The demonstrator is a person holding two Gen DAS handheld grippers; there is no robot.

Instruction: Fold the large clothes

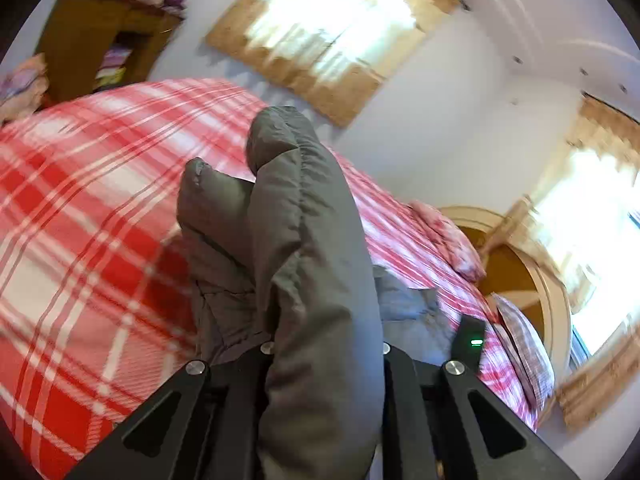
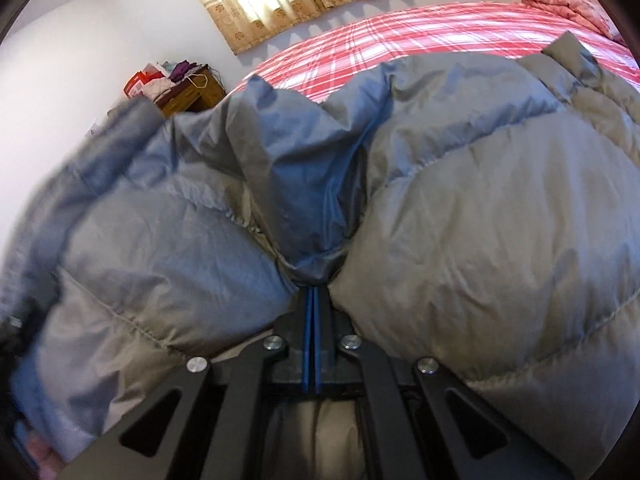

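Note:
A grey quilted down jacket lies on a bed with a red and white plaid cover. My right gripper is shut on a bunched fold of the jacket, its blue pads pressed together. In the left wrist view a thick grey padded part of the jacket stands up between the jaws of my left gripper, which is shut on it and holds it above the plaid cover. The fabric hides the left fingertips.
A wooden cabinet piled with clothes stands by the wall, also in the right wrist view. Curtained windows are behind the bed. Pink pillows and a round wooden headboard are at the bed's end.

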